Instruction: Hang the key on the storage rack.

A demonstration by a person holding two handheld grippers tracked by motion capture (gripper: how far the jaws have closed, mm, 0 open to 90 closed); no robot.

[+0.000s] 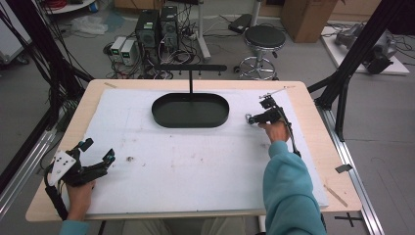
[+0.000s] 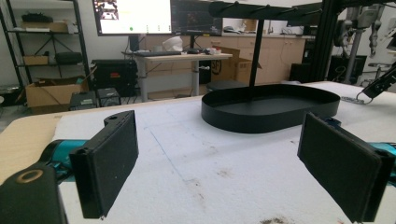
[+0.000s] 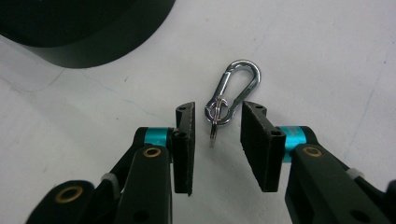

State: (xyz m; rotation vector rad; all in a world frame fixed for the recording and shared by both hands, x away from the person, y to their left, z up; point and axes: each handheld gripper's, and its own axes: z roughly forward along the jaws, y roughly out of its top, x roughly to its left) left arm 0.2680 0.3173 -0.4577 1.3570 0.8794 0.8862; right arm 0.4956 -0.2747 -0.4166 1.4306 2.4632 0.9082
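A silver carabiner [image 3: 236, 89] with a small key ring [image 3: 217, 111] lies flat on the white mat, just right of the black oval tray [image 1: 190, 110]. My right gripper [image 3: 215, 133] points down over it, open, with the ring end of the carabiner [image 1: 250, 118] between the two jaws. The pads [image 3: 186, 144] stand apart from the metal on both sides. At the mat's front left, my left gripper [image 1: 97, 151] is open wide with nothing between its pads [image 2: 110, 161]. It faces the tray [image 2: 271, 108] across the mat.
A black T-shaped stand [image 1: 191, 73] rises from the tray's back edge. A small dark speck [image 1: 130, 158] lies on the mat beside the left gripper. A thin metal piece [image 1: 272, 92] lies at the mat's far right corner. The wooden table edge [image 1: 313, 122] runs close to the right hand.
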